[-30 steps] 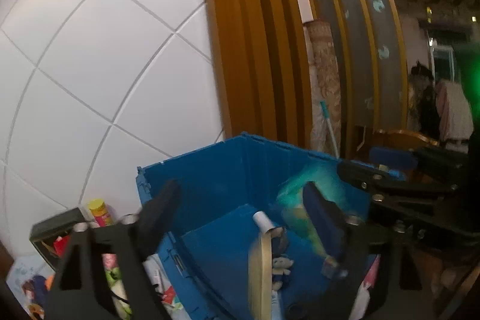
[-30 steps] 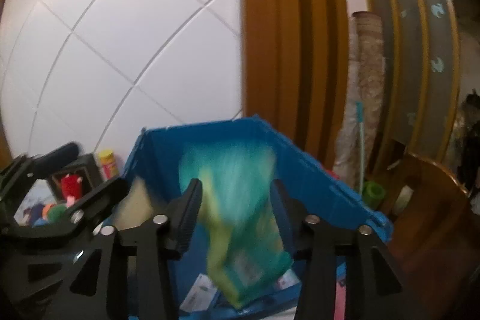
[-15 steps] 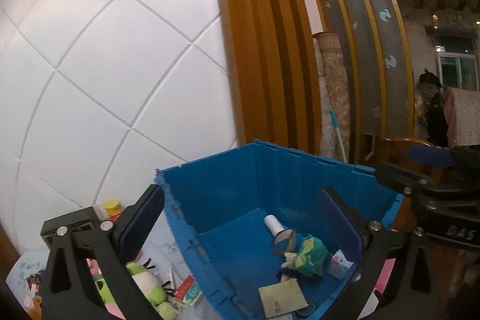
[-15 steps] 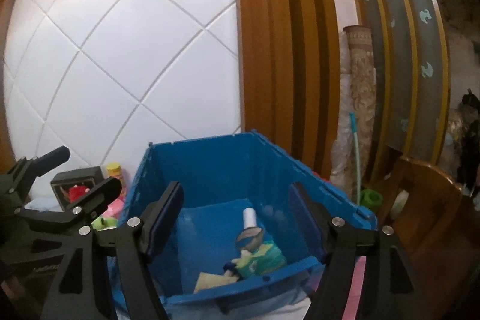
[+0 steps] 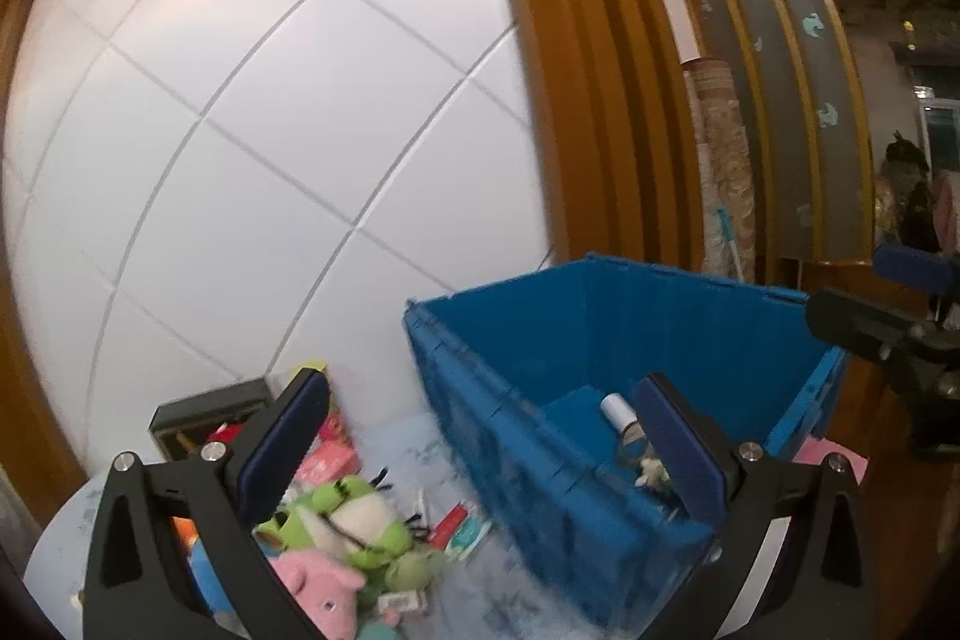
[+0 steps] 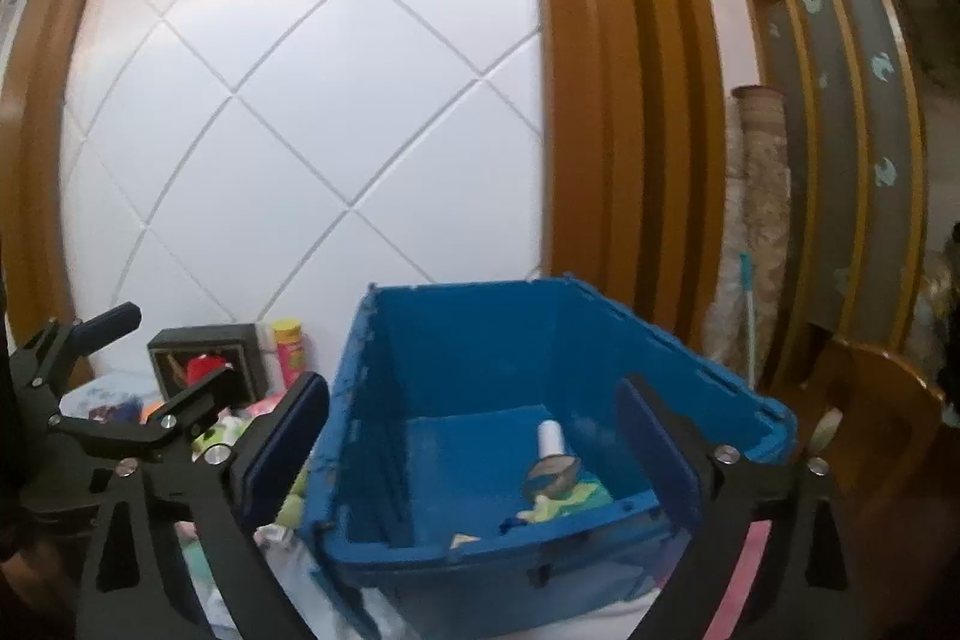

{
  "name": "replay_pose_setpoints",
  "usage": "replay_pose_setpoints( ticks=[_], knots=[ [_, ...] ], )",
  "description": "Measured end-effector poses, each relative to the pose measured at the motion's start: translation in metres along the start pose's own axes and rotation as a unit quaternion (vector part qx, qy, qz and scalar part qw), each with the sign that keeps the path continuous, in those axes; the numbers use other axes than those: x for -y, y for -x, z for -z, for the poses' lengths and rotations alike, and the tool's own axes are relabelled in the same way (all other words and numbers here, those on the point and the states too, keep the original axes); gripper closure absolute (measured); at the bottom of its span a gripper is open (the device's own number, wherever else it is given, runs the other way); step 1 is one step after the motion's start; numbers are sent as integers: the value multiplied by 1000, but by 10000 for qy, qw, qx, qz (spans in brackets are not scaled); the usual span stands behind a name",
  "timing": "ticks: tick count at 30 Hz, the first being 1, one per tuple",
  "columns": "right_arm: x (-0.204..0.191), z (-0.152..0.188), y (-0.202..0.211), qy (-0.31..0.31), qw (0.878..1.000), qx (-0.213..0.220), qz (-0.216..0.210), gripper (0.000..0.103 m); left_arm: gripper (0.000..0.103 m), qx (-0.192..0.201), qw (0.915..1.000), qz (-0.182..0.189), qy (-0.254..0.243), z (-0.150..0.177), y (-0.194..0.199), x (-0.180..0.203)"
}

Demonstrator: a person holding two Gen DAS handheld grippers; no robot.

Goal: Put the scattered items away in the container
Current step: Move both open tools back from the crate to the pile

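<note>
The blue plastic crate (image 6: 480, 370) stands open on the pale tabletop (image 5: 468, 586), close to a white quilted wall panel (image 6: 300, 130) framed in orange-brown wood. On the crate's floor lie a white cylinder (image 6: 551, 439), a roll of tape (image 6: 555, 478) just in front of it, a green packet (image 6: 576, 499) and a small tan card (image 6: 462, 541) near the front wall. The right gripper (image 6: 474, 454) hangs in front of the crate's near wall with its jaws spread wide and opening, nothing between the blue pads; the crate's interior shows through the gap. The left gripper (image 5: 480, 454) sits over the crate's left front corner, its jaws also spread wide and empty, one pad over the table clutter and the other over the crate. Left of the crate the scattered items wait on the table: a green plush frog (image 5: 354, 520), a pink plush toy (image 5: 321, 586) touching it in front, a red and white packet (image 5: 327, 460), small flat packets (image 5: 462, 529) beside the crate wall, and a dark open box (image 6: 204, 361) at the back with a red thing inside. A yellow-capped pink bottle (image 6: 288, 349) stands between that box and the crate. A wooden chair (image 6: 870, 400) is at the right.
</note>
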State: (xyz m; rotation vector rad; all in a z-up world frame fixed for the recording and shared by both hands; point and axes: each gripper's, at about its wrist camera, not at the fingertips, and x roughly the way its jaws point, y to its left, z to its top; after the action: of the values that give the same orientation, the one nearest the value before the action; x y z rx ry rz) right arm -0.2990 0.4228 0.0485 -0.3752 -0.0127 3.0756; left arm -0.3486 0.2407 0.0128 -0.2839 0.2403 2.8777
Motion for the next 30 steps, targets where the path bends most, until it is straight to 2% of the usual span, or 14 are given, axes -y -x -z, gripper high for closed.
replay_pose_setpoints(
  ticks=[7, 18, 30],
  knots=[
    [-32, 13, 4, 116, 9993, -12, -344, 1, 0, -279, 9989, -331, 185, 37, 14, -38],
    [-84, 35, 10, 120, 9987, -226, -443, 1, 0, -544, 9956, -649, 398, 83, 50, -104],
    [-187, 79, 13, 2, 9945, -790, -695, 1, 0, -801, 9884, -1180, 522, 138, 129, -224]
  ],
)
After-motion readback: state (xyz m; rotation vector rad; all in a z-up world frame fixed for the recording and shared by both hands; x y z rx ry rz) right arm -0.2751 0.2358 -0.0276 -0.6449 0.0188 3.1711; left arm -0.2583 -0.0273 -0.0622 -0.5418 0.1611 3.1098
